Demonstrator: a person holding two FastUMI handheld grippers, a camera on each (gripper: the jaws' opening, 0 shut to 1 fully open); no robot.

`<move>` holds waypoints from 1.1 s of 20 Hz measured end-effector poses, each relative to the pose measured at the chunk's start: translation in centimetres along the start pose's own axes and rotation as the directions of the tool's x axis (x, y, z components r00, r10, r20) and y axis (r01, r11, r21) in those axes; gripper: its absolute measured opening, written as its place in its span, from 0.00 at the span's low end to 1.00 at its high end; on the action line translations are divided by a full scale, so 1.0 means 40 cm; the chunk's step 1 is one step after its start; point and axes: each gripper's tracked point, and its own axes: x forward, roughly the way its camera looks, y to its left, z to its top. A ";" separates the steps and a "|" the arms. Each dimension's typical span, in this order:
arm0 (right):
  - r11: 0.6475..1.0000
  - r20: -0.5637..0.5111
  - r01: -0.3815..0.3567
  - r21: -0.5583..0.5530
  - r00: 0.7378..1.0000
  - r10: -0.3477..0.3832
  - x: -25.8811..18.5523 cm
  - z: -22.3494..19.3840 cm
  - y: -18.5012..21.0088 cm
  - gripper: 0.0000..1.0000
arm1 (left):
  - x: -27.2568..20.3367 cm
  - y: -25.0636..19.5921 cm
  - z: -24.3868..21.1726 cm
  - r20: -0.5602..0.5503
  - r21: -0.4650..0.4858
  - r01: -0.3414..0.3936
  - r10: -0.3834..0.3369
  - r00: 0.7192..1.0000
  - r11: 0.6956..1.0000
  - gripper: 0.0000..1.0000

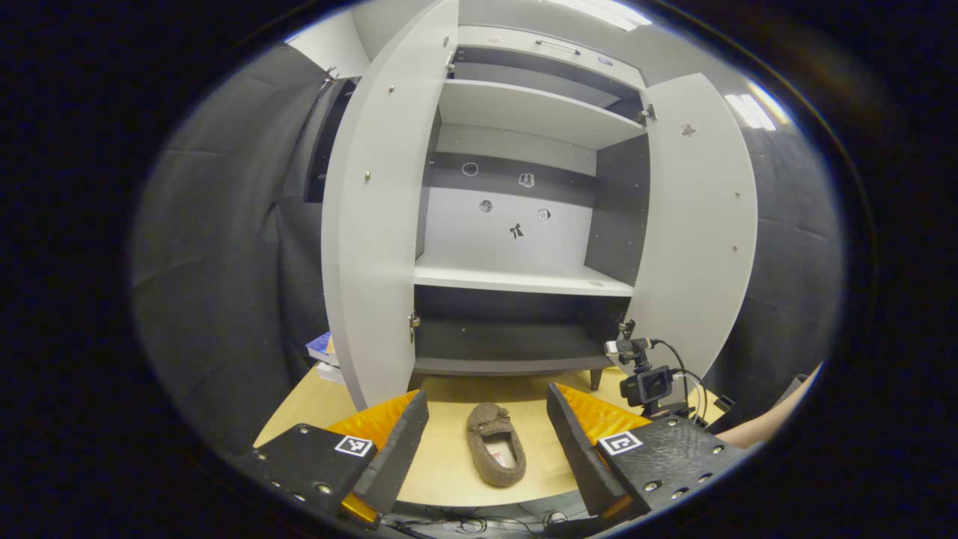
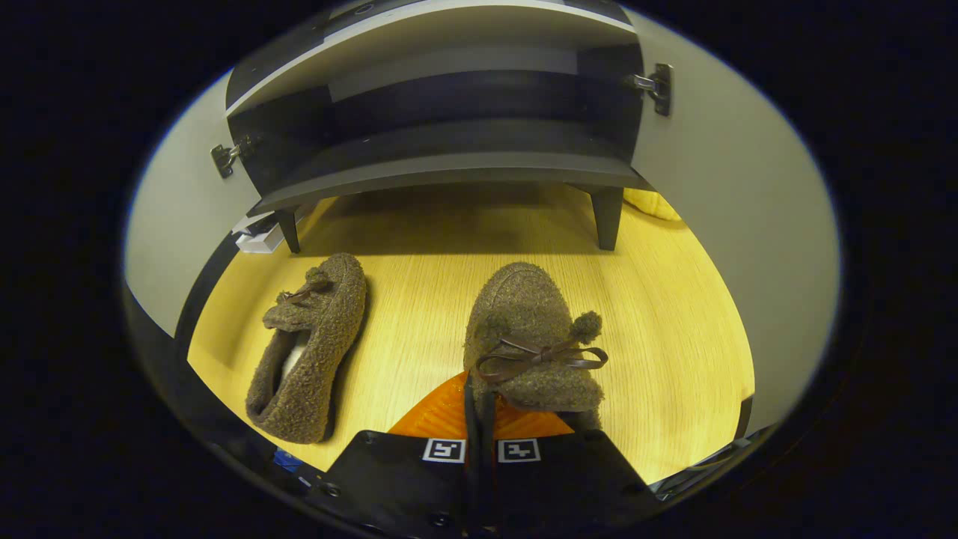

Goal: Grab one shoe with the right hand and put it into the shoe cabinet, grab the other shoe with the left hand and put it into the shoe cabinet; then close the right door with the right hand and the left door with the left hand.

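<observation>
Two brown fuzzy slippers with bows are on the wooden table in front of the shoe cabinet (image 1: pixel 524 281), whose two doors stand wide open. In the right gripper view, my right gripper (image 2: pixel 479 393) is shut on the heel rim of the nearer slipper (image 2: pixel 531 329), whose toe points at the cabinet's bottom shelf (image 2: pixel 449 161). The other slipper (image 2: pixel 307 352) lies apart to its left. In the left gripper view, that slipper (image 1: pixel 494 445) lies on the table between and beyond the spread fingers of my left gripper (image 1: pixel 483 449), which is open and holds nothing.
The cabinet's left door (image 1: pixel 374 224) and right door (image 1: pixel 696 224) flank bare shelves. A small camera on a stand (image 1: pixel 647 382) sits by the right door, with a person's arm (image 1: pixel 771 423) beyond it. Books (image 1: pixel 322 352) lie behind the left door. Cabinet legs (image 2: pixel 606 217) rest on the table.
</observation>
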 end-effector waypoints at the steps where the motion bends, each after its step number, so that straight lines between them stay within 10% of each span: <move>1: 1.000 0.003 0.013 0.016 1.000 -0.013 -0.018 -0.002 -0.008 0.02 | -0.003 -0.002 0.006 0.004 0.006 0.001 -0.001 1.000 1.000 0.93; 14: 0.992 0.145 -0.111 -0.057 0.982 0.118 -0.316 0.041 0.099 0.02 | -0.013 -0.029 0.045 0.044 0.060 0.002 -0.004 0.999 0.998 0.93; 22: 0.979 0.319 -0.194 -0.067 0.925 0.205 -0.451 0.266 0.167 0.02 | 0.004 -0.031 0.048 0.043 0.068 0.019 -0.022 0.999 0.998 0.93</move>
